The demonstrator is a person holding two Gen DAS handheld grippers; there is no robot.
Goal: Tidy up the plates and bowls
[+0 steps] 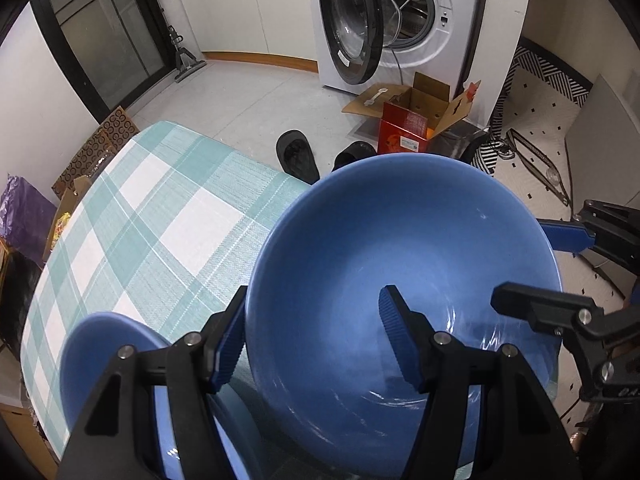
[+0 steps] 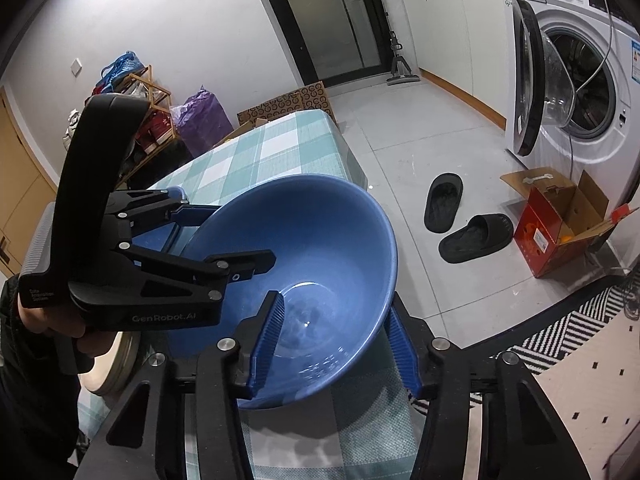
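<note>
A large blue bowl (image 1: 420, 280) is held tilted above the checked table (image 1: 152, 216). My left gripper (image 1: 312, 340) straddles its near rim, one finger inside and one outside, jaws wide apart around the wall. My right gripper (image 2: 336, 344) straddles the opposite rim (image 2: 384, 280) the same way, one pad inside, one outside. Each gripper shows in the other's view: the right one (image 1: 576, 272) and the left one (image 2: 224, 236). A second blue dish (image 1: 104, 352) lies on the table at the lower left, partly hidden behind the left gripper.
The table edge (image 2: 344, 156) drops to a tiled floor with two black slippers (image 2: 460, 220) and an open red cardboard box (image 2: 560, 224). A washing machine (image 2: 568, 80) with its door open stands beyond. A pale round dish (image 2: 116, 364) sits at the table's near left.
</note>
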